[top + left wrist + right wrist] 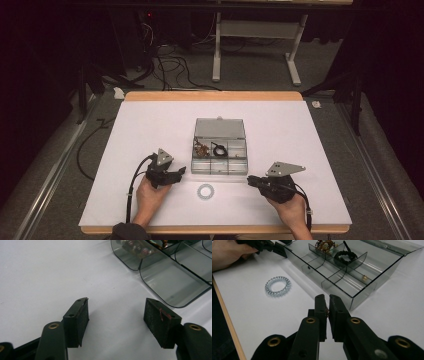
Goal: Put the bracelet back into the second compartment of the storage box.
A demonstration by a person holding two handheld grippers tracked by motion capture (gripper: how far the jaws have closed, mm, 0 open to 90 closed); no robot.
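The hair tie [205, 191] lies between the wide-open left gripper [181, 171] and the nearly closed right gripper [250, 179], touching neither, near the box [220, 148].

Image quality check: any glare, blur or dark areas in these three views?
High view: white table cover bright, surroundings nearly black, fine detail soft. Left gripper view: organizer box blurred, glossy reflections on its walls. Right gripper view: clear hair tie sharp, right hand-held gripper close and soft, box casts soft shadows.
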